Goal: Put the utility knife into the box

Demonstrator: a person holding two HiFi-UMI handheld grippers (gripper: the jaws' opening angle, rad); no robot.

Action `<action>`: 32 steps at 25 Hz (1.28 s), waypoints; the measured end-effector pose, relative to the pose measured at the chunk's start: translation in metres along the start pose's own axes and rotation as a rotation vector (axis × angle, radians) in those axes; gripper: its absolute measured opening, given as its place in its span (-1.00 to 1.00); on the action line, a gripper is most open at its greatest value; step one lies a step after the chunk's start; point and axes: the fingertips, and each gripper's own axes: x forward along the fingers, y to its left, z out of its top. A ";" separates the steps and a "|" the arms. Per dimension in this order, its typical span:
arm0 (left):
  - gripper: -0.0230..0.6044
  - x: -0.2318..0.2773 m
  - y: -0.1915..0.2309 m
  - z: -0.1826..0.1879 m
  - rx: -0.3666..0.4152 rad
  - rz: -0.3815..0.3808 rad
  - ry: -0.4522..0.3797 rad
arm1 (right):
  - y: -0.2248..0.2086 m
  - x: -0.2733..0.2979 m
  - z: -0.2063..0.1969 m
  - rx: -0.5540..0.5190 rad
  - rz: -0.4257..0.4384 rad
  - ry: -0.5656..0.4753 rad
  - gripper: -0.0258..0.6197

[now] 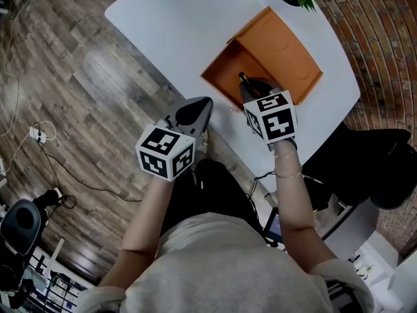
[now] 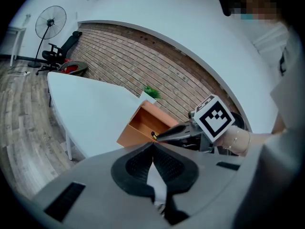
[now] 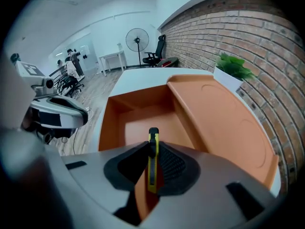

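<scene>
Currently right claw (image 3: 152, 147) clamped on utility knife (image 3: 152, 168) mid-body, above box (image 3: 143, 125). Knife likely light, stiff, slim. Left claw (image 2: 153, 148) together, empty.

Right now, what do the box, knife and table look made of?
Box: likely moulded plastic, matte orange; rounded corners and pressed circles in the lid. Knife: probably plastic casing, yellow with black; blade not visible. Table: smooth white top, faint sheen, perhaps laminate; can't be sure.
</scene>
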 end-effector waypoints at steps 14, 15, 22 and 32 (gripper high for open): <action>-0.91 0.001 0.002 0.005 0.015 -0.039 0.019 | -0.001 0.008 -0.004 0.011 -0.021 0.018 -0.52; -0.91 0.001 0.002 0.006 0.020 -0.041 0.019 | 0.001 0.007 -0.004 0.011 -0.016 0.015 -0.43; -0.91 -0.005 -0.012 0.023 0.039 -0.071 -0.023 | 0.007 -0.021 0.003 0.034 -0.020 -0.078 -0.44; -0.90 -0.023 -0.034 0.053 0.117 -0.040 -0.065 | 0.006 -0.084 0.019 0.041 -0.144 -0.280 -0.44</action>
